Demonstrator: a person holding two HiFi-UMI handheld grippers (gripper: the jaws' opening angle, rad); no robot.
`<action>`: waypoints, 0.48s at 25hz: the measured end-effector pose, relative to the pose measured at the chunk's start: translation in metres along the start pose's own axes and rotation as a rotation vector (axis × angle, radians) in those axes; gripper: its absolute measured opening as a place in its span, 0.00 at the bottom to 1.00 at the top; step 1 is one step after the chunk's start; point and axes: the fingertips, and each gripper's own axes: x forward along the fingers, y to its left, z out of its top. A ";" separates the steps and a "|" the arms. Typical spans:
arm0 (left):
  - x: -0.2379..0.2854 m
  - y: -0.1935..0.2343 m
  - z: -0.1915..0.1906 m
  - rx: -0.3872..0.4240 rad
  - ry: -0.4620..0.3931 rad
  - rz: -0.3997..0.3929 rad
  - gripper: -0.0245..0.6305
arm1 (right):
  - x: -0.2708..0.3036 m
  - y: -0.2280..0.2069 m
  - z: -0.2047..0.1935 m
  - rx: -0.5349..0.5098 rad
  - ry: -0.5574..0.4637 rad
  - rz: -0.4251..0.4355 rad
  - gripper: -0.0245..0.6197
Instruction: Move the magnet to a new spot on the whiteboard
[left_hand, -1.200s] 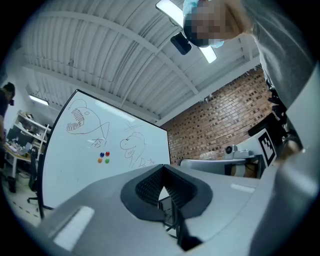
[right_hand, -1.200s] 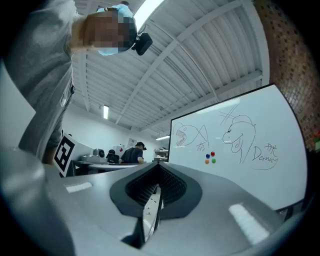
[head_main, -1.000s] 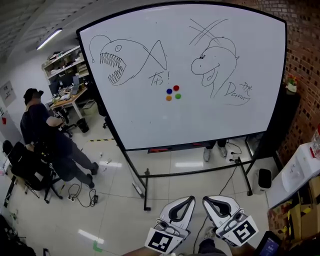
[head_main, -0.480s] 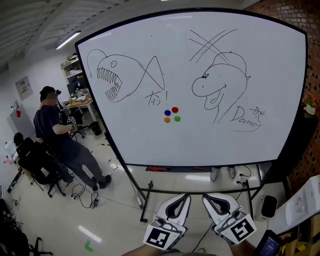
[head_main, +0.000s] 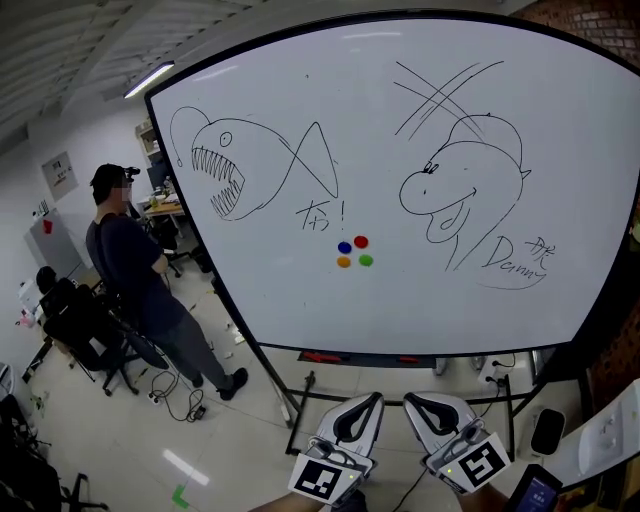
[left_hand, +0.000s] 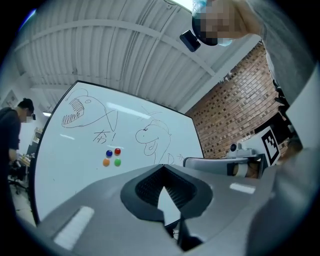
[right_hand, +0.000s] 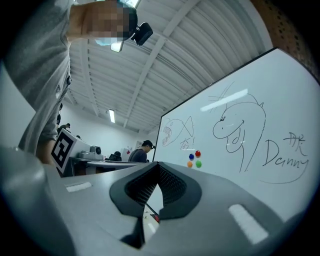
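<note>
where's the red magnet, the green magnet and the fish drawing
red magnet (head_main: 361, 241), head view, centre of its round face
green magnet (head_main: 366, 260), head view, centre of its round face
fish drawing (head_main: 226, 182), head view, on its toothed mouth

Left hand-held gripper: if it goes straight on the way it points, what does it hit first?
Probably the whiteboard, on bare surface right of the magnet cluster, below the dinosaur drawing. Nothing shows between the left hand-held gripper and it; depth is unclear.
</note>
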 end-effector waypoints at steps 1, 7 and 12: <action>0.005 0.009 -0.004 -0.003 0.000 -0.004 0.04 | 0.009 -0.004 -0.005 -0.001 0.002 -0.005 0.04; 0.042 0.080 -0.027 -0.019 -0.015 -0.052 0.04 | 0.076 -0.039 -0.034 -0.013 0.013 -0.073 0.04; 0.074 0.143 -0.030 -0.002 -0.038 -0.097 0.04 | 0.133 -0.066 -0.041 -0.050 0.003 -0.148 0.04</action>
